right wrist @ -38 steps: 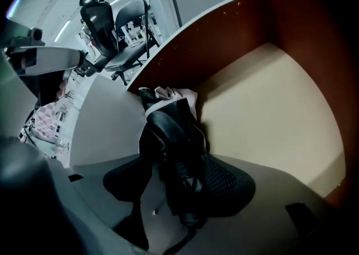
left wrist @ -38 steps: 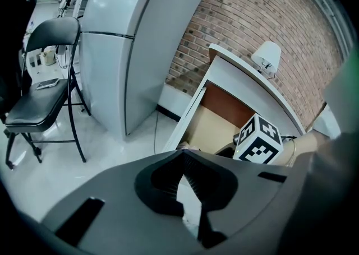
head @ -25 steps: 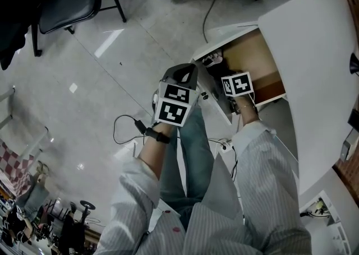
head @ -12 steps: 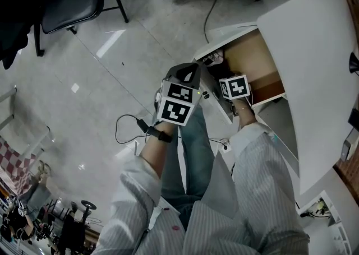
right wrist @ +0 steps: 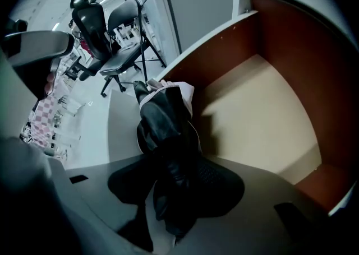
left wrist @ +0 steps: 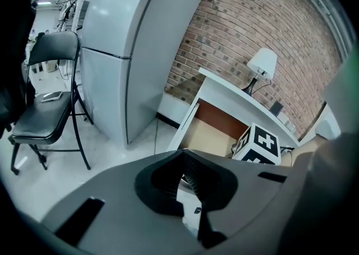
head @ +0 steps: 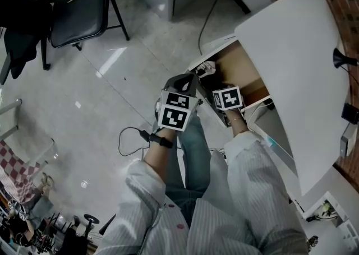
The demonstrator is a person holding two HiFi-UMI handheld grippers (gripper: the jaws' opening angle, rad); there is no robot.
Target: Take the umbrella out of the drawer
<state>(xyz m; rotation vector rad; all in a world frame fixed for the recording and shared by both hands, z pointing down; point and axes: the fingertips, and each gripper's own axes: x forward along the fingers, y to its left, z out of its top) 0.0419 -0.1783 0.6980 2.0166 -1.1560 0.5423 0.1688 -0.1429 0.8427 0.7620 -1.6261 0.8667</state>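
Note:
The folded black umbrella (right wrist: 165, 130) hangs over the open wooden drawer (right wrist: 263, 114), lifted off its floor. My right gripper (right wrist: 174, 192) is shut on the umbrella's near part, pointing steeply down. In the head view the right gripper (head: 220, 92) is over the drawer's (head: 241, 69) front, with the dark umbrella (head: 208, 84) just beyond it. My left gripper (head: 182, 83) hovers beside the drawer's front corner, over the floor. In the left gripper view its jaws stand a narrow way apart with nothing held (left wrist: 188, 184); the drawer (left wrist: 210, 133) lies ahead.
A white desk top (head: 297, 69) covers the drawer's back half, and a white lamp (left wrist: 261, 66) stands on it. A black folding chair (head: 78, 4) and a grey cabinet (left wrist: 129, 46) stand on the tiled floor. A cable (head: 132, 133) lies by the person's legs.
Both grippers have risen. The right gripper has come up and back from inside the drawer with the umbrella in its jaws.

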